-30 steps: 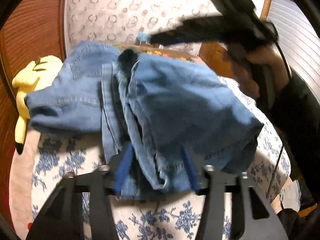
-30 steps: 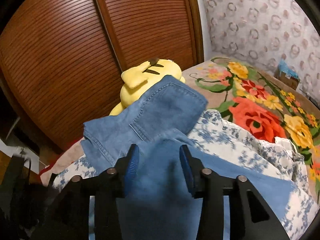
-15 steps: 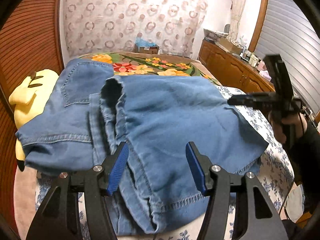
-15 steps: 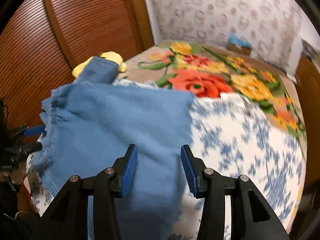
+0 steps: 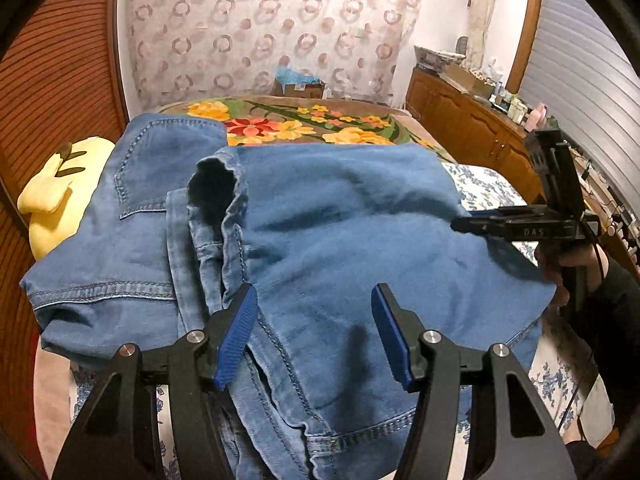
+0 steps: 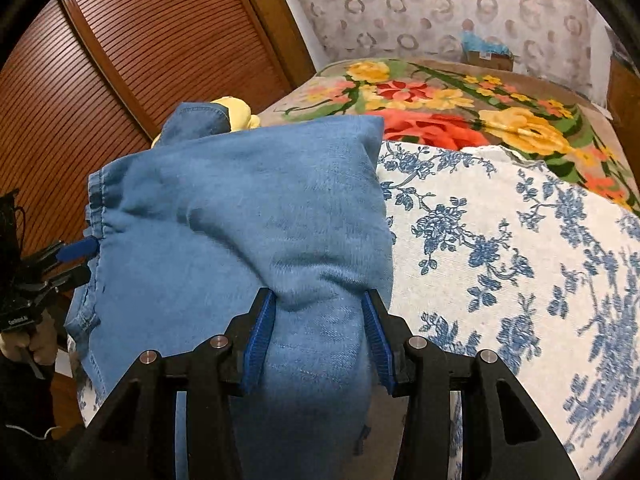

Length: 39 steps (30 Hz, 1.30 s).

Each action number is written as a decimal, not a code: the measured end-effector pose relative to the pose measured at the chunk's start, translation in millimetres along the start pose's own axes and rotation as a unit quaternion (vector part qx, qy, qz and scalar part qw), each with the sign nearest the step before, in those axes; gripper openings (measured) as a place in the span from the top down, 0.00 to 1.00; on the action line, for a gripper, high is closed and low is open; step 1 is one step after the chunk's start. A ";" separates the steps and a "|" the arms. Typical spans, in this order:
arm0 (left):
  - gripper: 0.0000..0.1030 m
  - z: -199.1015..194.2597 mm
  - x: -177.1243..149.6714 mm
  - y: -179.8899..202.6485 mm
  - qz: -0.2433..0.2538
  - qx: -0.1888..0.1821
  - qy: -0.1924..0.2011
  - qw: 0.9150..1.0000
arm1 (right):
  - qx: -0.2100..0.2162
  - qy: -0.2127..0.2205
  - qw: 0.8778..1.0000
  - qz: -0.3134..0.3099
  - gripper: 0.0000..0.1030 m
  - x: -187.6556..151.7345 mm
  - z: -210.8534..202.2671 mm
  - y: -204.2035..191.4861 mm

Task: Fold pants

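Blue denim jeans point(image 5: 340, 240) lie folded over on the bed point(image 6: 520, 260), soft washed denim with contrast stitching, a back patch pocket point(image 5: 160, 168) and hemmed edges showing. Bed cover is white cloth with blue floral print; beyond it a plush blanket point(image 6: 460, 100) with big red and yellow flowers. Yellow plush toy point(image 5: 56, 196) sits at the bed edge by the ribbed brown wooden door point(image 6: 140, 60). Left gripper point(image 5: 314, 336): black frame, ribbed blue pads, jaws released, hovering over the denim. Right gripper point(image 6: 320, 336): jaws apart with a denim fold bulging between the pads, grip unclear. In the left view the right gripper's side reads "DAS".
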<state>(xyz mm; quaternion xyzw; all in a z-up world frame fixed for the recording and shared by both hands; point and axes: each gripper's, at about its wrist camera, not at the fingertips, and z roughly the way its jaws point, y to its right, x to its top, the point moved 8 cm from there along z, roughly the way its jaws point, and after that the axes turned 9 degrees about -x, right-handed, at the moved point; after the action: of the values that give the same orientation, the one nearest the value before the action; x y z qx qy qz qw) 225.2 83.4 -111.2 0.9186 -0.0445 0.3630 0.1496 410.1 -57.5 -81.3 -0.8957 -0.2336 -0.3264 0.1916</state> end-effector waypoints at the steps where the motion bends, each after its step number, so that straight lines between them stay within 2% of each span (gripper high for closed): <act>1: 0.41 0.9 -1.0 -0.5 -0.001 0.002 -0.003 1.000 | 0.000 0.004 1.000 0.002 0.54 1.5 -0.4 1.8; 4: 0.41 1.1 -1.9 -0.3 0.001 0.005 -0.005 1.000 | -0.011 0.018 1.000 0.006 0.54 3.4 -0.5 5.8; 7: 0.41 2.1 -2.4 -1.4 0.001 0.008 -0.008 1.000 | -0.044 0.028 0.999 0.002 0.45 2.4 -4.5 10.6; 9: 0.41 2.4 -3.3 -3.7 -0.002 0.010 -0.008 1.000 | -0.057 0.022 0.998 0.000 0.44 -2.7 -6.0 9.1; 13: 0.41 4.0 -4.9 -5.1 -0.005 0.011 -0.009 1.000 | -0.048 0.001 0.999 0.006 0.44 -17.7 -8.7 5.1; 18: 0.41 7.6 -6.2 -6.2 -0.004 0.013 -0.011 1.000 | -0.044 0.009 0.999 0.003 0.44 -24.6 -14.7 -1.0; 22: 0.41 7.2 -5.6 -8.7 -0.007 0.018 -0.005 1.000 | -0.030 0.011 0.999 0.000 0.59 -25.9 -13.6 -5.5; 23: 0.41 7.0 -5.2 -10.5 -0.008 0.021 -0.003 1.000 | -0.019 0.010 1.000 0.001 0.77 -26.9 -12.8 -7.0; 24: 0.41 6.7 -4.6 -12.6 -0.010 0.023 -0.001 1.000 | 0.001 0.002 1.000 0.002 0.85 -29.5 -12.6 -9.0; 27: 0.41 5.8 -1.2 -13.3 -0.015 0.028 0.002 1.000 | -0.030 0.020 0.999 -0.018 0.89 -30.3 -19.0 -13.0; 30: 0.41 4.2 7.6 -10.8 -0.007 0.032 0.008 0.999 | -0.027 0.059 0.998 0.009 0.90 -22.6 -41.7 -6.1; 32: 0.41 1.7 17.6 -0.6 0.008 0.035 0.012 0.999 | -0.042 0.087 0.995 0.009 0.91 -19.0 -59.9 -2.7; 39: 0.41 3.8 54.1 48.0 0.061 0.003 0.036 0.997 | -0.102 0.099 0.990 0.017 0.92 -30.1 -101.9 37.4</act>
<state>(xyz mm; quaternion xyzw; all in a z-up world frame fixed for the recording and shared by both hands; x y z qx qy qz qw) 258.2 38.0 -65.5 0.9008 -0.0938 0.4047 0.1264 359.6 -147.4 -36.1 -0.8775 -0.1635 -0.4326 0.1269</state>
